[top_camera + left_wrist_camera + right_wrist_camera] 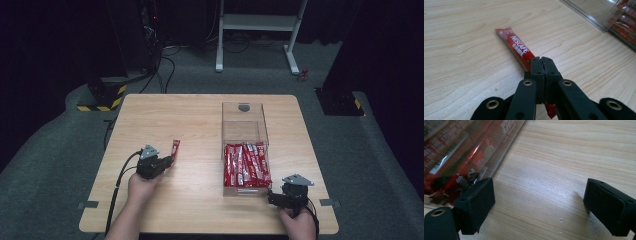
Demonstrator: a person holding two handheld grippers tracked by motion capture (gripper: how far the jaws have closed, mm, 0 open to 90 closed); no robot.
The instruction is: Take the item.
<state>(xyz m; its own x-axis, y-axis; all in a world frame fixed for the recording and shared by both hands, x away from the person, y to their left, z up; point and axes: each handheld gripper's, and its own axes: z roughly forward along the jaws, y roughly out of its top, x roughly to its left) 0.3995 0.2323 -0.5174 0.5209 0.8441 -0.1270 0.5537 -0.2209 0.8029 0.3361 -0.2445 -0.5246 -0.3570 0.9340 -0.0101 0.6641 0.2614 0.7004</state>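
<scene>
Left gripper [541,60] pinching Nescafé stick [515,47] near its end, stick on wooden surface [200,120] | right gripper [537,205] spread, empty, beside clear box [245,131] of sticks | advice: lift level; grip is off-centre, stick may droop.

I see a light wood-grain table [200,120], smooth, with a faint sheen in the right gripper view. The sachet [516,47] in my left gripper [541,60] is glossy red foil-like plastic. The box [243,122] is clear hard plastic, shiny, and the red sticks [246,164] inside are glossy too. My right gripper [539,202] has matt black plastic jaws. The floor [380,165] looks like grey carpet.
</scene>
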